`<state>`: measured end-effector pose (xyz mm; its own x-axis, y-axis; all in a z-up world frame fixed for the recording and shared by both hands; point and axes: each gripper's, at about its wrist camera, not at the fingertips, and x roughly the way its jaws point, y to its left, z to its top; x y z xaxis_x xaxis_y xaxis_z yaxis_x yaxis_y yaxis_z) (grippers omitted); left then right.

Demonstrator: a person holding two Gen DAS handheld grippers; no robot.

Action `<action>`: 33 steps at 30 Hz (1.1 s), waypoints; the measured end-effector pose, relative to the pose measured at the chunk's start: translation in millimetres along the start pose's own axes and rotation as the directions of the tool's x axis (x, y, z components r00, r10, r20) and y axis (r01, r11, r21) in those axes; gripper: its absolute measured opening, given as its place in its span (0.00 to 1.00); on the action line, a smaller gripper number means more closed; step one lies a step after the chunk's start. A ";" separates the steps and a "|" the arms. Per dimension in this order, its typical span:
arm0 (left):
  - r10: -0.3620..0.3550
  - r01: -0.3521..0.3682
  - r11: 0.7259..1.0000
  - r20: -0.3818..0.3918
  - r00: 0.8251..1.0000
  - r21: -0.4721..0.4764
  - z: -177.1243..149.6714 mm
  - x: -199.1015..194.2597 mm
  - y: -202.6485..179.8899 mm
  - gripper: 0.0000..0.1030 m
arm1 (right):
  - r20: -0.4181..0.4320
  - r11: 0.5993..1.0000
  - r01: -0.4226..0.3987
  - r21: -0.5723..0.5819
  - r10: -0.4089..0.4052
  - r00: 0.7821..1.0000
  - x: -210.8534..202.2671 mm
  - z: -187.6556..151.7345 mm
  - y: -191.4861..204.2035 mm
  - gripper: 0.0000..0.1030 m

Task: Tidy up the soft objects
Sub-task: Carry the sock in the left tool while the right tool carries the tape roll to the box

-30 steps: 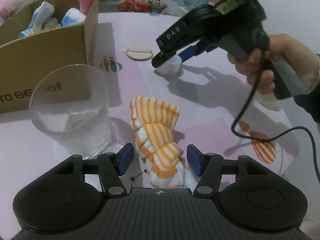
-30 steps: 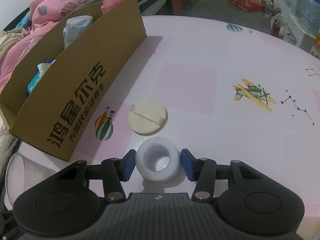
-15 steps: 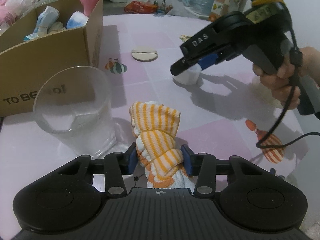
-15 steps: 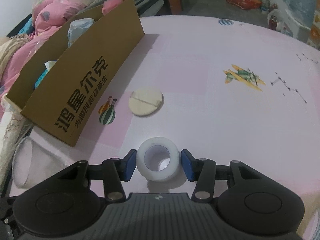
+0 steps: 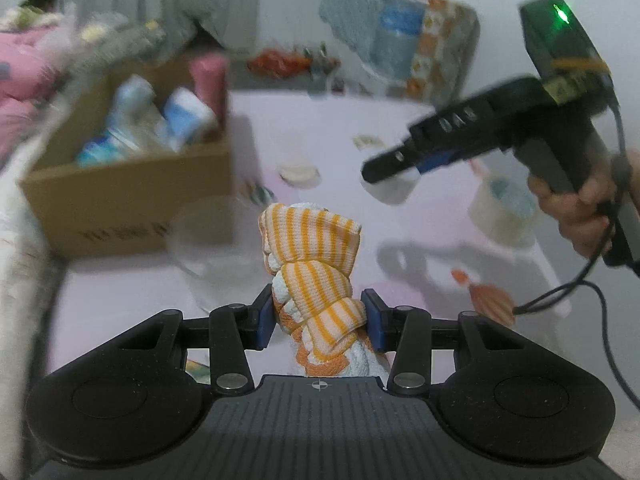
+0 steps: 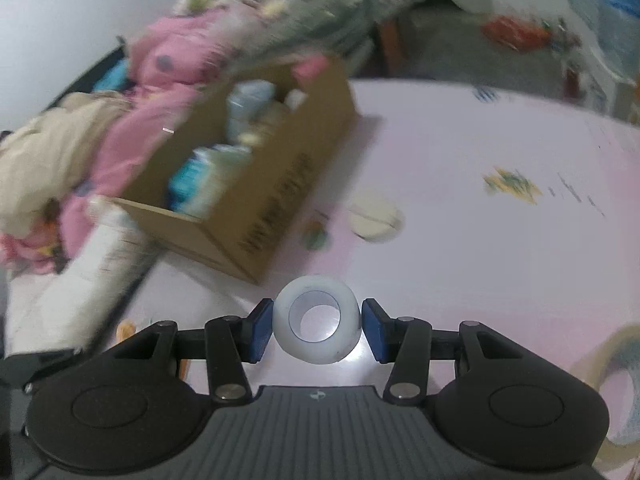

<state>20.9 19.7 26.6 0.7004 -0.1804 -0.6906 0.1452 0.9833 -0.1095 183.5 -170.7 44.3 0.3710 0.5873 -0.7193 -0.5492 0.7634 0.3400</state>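
Pink table (image 6: pixel 480 260); left hand-held gripper (image 5: pixel 319 316) clamps striped sock (image 5: pixel 316 276); right (image 6: pixel 318 330) grips ring (image 6: pixel 317 330).

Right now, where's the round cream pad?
The round cream pad lies on the pink table, centre of the right wrist view, just right of the cardboard box.

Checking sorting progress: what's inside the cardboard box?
The cardboard box holds blurred blue-and-white bundles and a pink item. Deeper contents are covered by these and the walls.

Orange-striped sock bundle (image 5: pixel 316 276), white ring (image 6: pixel 316 330)
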 end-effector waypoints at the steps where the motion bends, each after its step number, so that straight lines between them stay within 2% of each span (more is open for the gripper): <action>1: 0.014 -0.014 1.000 0.023 1.000 -0.008 3.8 -8.4 4.4 0.42 | 0.010 1.000 -0.016 -0.012 0.016 1.000 -3.2 4.3 7.0 0.56; 7: 0.106 -0.097 0.993 0.140 0.984 -0.065 34.4 -32.5 32.1 0.42 | 0.064 0.987 -0.120 -0.111 0.127 0.990 -8.9 45.0 56.4 0.56; 12: 0.137 -0.121 0.987 0.158 0.978 -0.105 65.5 -10.3 52.9 0.42 | 0.056 0.976 -0.168 -0.142 0.178 0.982 21.0 90.6 78.4 0.56; 17: 0.182 -0.164 0.978 0.149 0.972 -0.127 91.8 21.6 72.7 0.42 | 0.023 0.974 -0.173 -0.148 0.178 0.984 66.3 128.8 80.5 0.56; 24: 0.191 -0.171 0.971 0.113 0.975 -0.167 113.3 60.8 97.5 0.42 | -0.003 0.978 -0.164 -0.132 0.164 0.986 116.7 163.5 55.9 0.56; 33: 0.137 -0.133 0.967 0.005 0.991 -0.218 123.8 109.7 115.4 0.42 | -0.023 0.979 -0.150 -0.139 0.148 0.989 154.7 184.5 38.2 0.56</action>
<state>201.0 110.4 26.7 0.7170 -0.0439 -0.6957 -0.1053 0.9797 -0.1703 358.0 -1.0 57.8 0.2679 0.6875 -0.6749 -0.6974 0.6217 0.3564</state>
